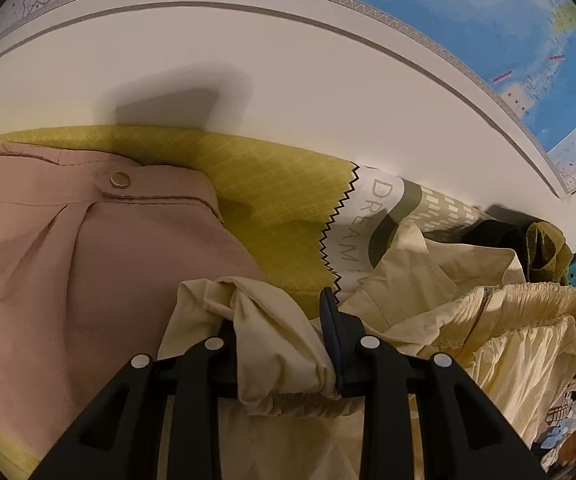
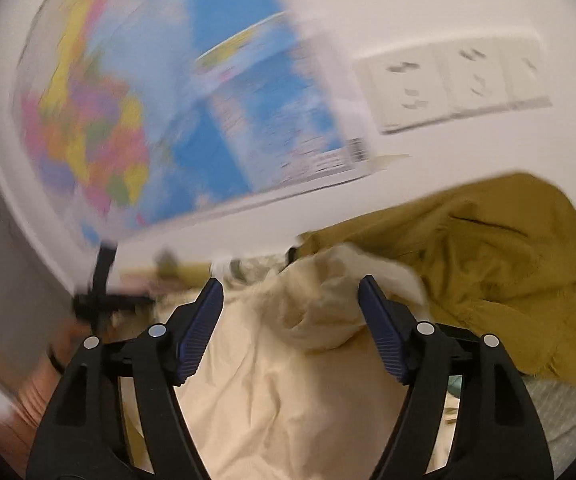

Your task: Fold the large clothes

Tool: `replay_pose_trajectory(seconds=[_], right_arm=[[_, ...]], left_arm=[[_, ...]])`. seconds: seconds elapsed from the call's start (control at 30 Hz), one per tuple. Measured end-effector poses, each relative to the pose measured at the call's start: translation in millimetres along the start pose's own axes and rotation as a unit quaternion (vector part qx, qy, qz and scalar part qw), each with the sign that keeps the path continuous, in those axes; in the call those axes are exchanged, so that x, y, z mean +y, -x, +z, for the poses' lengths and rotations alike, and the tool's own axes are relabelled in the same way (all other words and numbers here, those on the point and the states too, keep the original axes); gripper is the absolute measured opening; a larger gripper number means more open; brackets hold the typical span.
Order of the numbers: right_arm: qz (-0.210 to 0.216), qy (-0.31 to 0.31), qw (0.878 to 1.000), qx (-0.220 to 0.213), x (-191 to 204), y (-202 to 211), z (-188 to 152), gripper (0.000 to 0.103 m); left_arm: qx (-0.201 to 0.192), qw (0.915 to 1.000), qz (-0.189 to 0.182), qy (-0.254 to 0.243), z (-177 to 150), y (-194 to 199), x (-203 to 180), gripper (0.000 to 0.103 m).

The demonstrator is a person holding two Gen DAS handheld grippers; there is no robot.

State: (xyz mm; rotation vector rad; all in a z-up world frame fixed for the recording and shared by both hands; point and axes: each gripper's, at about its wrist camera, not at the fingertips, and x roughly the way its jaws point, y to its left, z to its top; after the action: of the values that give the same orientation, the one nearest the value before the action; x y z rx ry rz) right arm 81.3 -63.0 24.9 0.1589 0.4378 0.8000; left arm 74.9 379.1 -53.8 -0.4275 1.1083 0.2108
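**Left claw had the cream garment; right claw hung open over it**

Left wrist view: the left gripper [image 1: 284, 340] was clamped on a bunched fold of the cream garment [image 1: 467, 320], the cloth pinched between its fingers and bulging out above and below them. From that pinch the rest of the garment ran off to the right, across a collar-like flap to a gathered, elasticated edge, so its length lay rightward from the claw. To the left, touching the gathered cloth, lay a pink garment [image 1: 68, 260] with a snap button at its band. Both rested on a yellow-green sheet [image 1: 280, 184]. A wall map [image 1: 487, 20] filled the background.

Right wrist view: this view was motion-blurred. The right gripper [image 2: 289, 320] stood with its fingers well apart, holding nothing. A raised hump of the cream garment [image 2: 280, 392] sat between and just ahead of the fingers, with flatter cloth spread below. A mustard garment [image 2: 499, 264] lay heaped to the right, against the cream one.

Judging by this, the right claw was the free one and the nearer to the loose far portion, so a second grip there would probably let the garment be stretched between the two.
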Motion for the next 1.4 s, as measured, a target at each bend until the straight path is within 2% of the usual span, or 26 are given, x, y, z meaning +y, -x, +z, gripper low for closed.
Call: replay_pose_trajectory(seconds=[0.07, 0.17, 0.23, 0.3, 0.37, 0.4, 0.47, 0.57, 0.67, 0.7, 0.73, 0.83, 0.87, 0.93, 1.0, 1.03, 1.1, 1.17, 1.23, 1.3, 1.33, 1.37, 1.4], right_arm=[[-0.009, 0.06, 0.998, 0.025, 24, -19, -12, 0.072], [-0.024, 0.104, 0.993, 0.054, 39, -47, -24, 0.072], [-0.064, 0.132, 0.987, 0.061, 43, -70, -27, 0.072], [-0.084, 0.139, 0.984, 0.073, 38, -88, -27, 0.068], [-0.119, 0.136, 0.981, 0.067, 27, -99, -23, 0.068], [-0.116, 0.127, 0.983, 0.069, 21, -101, -21, 0.068], [-0.11, 0.103, 0.986, 0.067, 7, -99, -16, 0.068], [-0.108, 0.102, 0.987, 0.069, -3, -99, -13, 0.068], [-0.107, 0.099, 0.987, 0.068, -6, -96, -10, 0.065], [-0.106, 0.093, 0.988, 0.067, -6, -96, -8, 0.064], [-0.104, 0.088, 0.988, 0.068, -7, -96, -6, 0.064], [-0.097, 0.068, 0.991, 0.063, -10, -96, 3, 0.062], [-0.099, 0.062, 0.991, 0.062, -11, -96, 5, 0.061], [-0.087, 0.041, 0.993, 0.07, -17, -96, 11, 0.061], [-0.079, 0.03, 0.994, 0.071, -20, -89, 15, 0.062], [-0.073, 0.024, 0.995, 0.067, -22, -81, 19, 0.062], [-0.066, 0.012, 0.997, 0.043, -24, -58, 26, 0.071], [-0.069, 0.012, 0.998, 0.01, -25, -31, 30, 0.075], [-0.069, 0.02, 0.997, -0.005, -23, -10, 31, 0.078], [-0.036, 0.037, 0.999, 0.011, -14, -4, 20, 0.079], [-0.024, 0.057, 0.997, 0.036, -4, -9, 8, 0.078], [-0.028, 0.085, 0.994, 0.06, 8, -21, -6, 0.078], [-0.032, 0.103, 0.991, 0.077, 15, -30, -16, 0.071]], left_arm=[[0.001, 1.0, -0.002, 0.006, 1, -2, 1, 0.028], [0.002, 0.9999, -0.003, 0.011, 1, -2, 2, 0.028], [0.001, 0.9998, -0.01, 0.018, 0, 2, 6, 0.028], [0.0, 0.9997, -0.015, 0.018, -1, 5, 5, 0.032], [-0.007, 0.9994, -0.027, 0.021, -3, 16, 6, 0.037], [-0.016, 0.9989, -0.036, 0.026, -5, 26, 8, 0.04], [-0.046, 0.997, -0.056, 0.027, -14, 52, 11, 0.044], [-0.114, 0.9868, -0.115, 0.008, -37, 98, 7, 0.061], [-0.162, 0.9795, -0.117, -0.025, -61, 129, -1, 0.065], [-0.189, 0.9751, -0.109, -0.041, -68, 140, -4, 0.073], [-0.211, 0.9702, -0.106, -0.053, -74, 150, -6, 0.077], [-0.24, 0.9587, -0.133, -0.073, -86, 167, -2, 0.079], [-0.236, 0.956, -0.141, -0.102, -92, 167, -9, 0.082], [-0.225, 0.958, -0.117, -0.134, -101, 157, -24, 0.082], [-0.172, 0.9625, -0.123, -0.17, -109, 127, -40, 0.082], [-0.155, 0.9661, -0.108, -0.176, -112, 111, -45, 0.082], [-0.131, 0.9708, -0.07, -0.188, -116, 85, -52, 0.081], [-0.114, 0.9736, -0.059, -0.188, -118, 68, -52, 0.081], [-0.098, 0.9749, -0.055, -0.192, -121, 55, -48, 0.081], [-0.094, 0.9726, -0.034, -0.21, -126, 49, -50, 0.083], [-0.093, 0.9711, -0.027, -0.218, -131, 49, -52, 0.084], [-0.092, 0.9694, -0.017, -0.227, -133, 46, -55, 0.084], [-0.094, 0.968, -0.007, -0.232, -134, 43, -57, 0.084]])
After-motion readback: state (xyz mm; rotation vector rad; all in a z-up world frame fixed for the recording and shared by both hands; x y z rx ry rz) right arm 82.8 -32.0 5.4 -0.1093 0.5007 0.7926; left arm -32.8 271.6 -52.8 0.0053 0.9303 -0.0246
